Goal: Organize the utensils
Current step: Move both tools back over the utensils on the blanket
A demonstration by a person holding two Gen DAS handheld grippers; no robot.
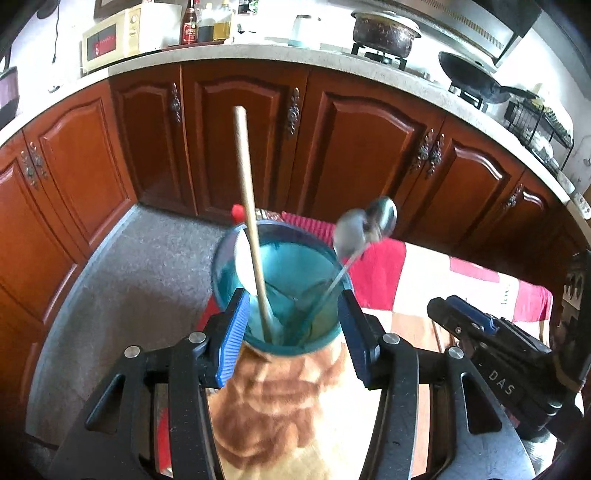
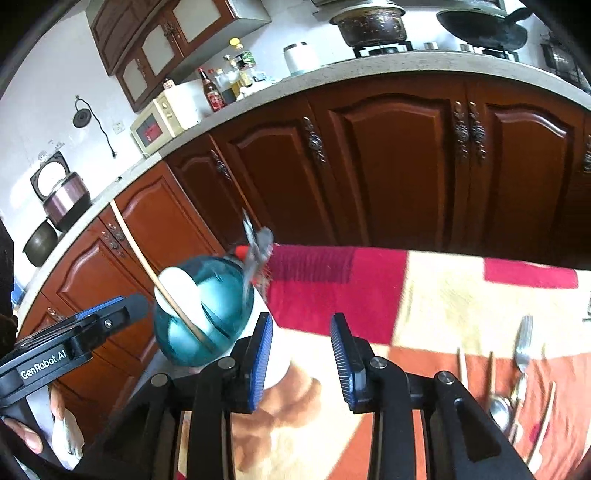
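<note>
The table (image 2: 443, 291) wears a red, cream and orange patterned cloth (image 2: 332, 273), and behind it runs a row of brown cabinets (image 1: 255, 140) under a pale counter (image 1: 258, 51); a pot (image 1: 384, 33) and a wok (image 1: 476, 77) sit on the stove there, with a microwave (image 1: 110, 40) and bottles (image 1: 208, 22) further along; the teal cup (image 1: 284, 280) stands near the table's far left corner, holding a long wooden stick (image 1: 249, 206) that leans up out of it, a white spoon (image 2: 181, 291) against its inner wall and two metal spoons (image 1: 365, 229), blurred, with their bowls sticking up past the rim; something small and red (image 1: 238, 211) shows just behind the cup; the left gripper (image 1: 293, 325) is about half open, its blue pads either side of the cup's near rim without pressing on it, nothing held; the right gripper (image 2: 301, 354) is open a little less, empty, over the cloth just right of the cup; on the cloth at the right lie a fork (image 2: 522, 354), another spoon (image 2: 500, 410) and chopsticks (image 2: 461, 369), loose and side by side; a hand (image 2: 29, 435) grips the left gripper's handle
</note>
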